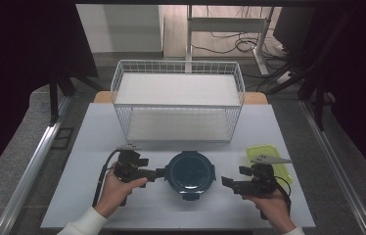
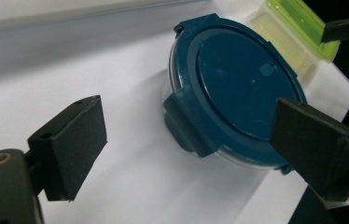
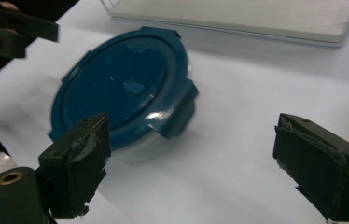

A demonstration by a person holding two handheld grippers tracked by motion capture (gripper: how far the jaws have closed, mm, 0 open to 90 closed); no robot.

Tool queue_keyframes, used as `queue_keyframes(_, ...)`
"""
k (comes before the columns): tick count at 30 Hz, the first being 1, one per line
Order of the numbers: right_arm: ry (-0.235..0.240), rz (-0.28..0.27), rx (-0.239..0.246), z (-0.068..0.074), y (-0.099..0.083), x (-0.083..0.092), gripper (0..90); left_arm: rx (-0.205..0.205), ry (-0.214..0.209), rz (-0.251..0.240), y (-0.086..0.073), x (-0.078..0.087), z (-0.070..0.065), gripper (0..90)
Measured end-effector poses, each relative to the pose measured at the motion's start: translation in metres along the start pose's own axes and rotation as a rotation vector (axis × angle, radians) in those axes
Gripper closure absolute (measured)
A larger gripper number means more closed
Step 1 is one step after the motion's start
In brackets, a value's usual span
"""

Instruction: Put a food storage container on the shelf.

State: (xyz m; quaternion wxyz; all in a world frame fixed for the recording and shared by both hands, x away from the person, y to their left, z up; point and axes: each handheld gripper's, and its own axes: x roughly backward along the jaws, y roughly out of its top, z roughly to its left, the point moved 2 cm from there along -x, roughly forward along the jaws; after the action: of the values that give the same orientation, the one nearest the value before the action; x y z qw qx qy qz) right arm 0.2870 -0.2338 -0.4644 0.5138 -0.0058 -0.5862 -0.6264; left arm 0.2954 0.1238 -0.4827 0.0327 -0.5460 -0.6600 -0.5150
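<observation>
With the round blue-lidded container [image 1: 190,174] resting on the surface [image 1: 98,132] between the open, empty left tongs [image 1: 162,172] and the open, empty right tongs [image 1: 226,181], each should probably close squarely on a side latch, keeping the tub level.

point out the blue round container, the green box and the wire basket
blue round container [image 1: 189,171], high view, middle of its lid
green box [image 1: 265,151], high view, bare part of its lid
wire basket [image 1: 177,105], high view, front top rim
</observation>
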Motion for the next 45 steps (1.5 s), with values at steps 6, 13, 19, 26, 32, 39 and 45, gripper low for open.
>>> queue_keyframes(6,0.036,0.039,-0.059,0.005,0.011,-0.023,9.6,0.052,-0.055,0.028,0.004,-0.016,0.003,9.8)
queue_keyframes(13,0.043,0.097,-0.119,0.011,0.021,-0.050,7.3,0.072,-0.084,0.075,0.005,-0.035,0.004,8.4)
queue_keyframes(19,0.046,0.145,-0.159,0.009,0.018,-0.068,6.5,0.104,-0.117,0.100,0.002,-0.040,0.004,8.2)
queue_keyframes(26,0.086,0.178,-0.209,0.009,0.014,-0.079,5.6,0.157,-0.133,0.123,-0.002,-0.050,0.009,9.2)
queue_keyframes(32,0.127,0.210,-0.258,0.011,0.008,-0.087,5.9,0.137,-0.156,0.158,-0.006,-0.059,0.004,12.0)
queue_keyframes(39,0.149,0.231,-0.312,0.010,0.002,-0.091,8.8,0.152,-0.177,0.166,-0.008,-0.061,-0.002,17.3)
queue_keyframes(45,0.158,0.254,-0.340,0.012,0.002,-0.090,12.4,0.189,-0.184,0.161,-0.009,-0.061,-0.001,19.1)
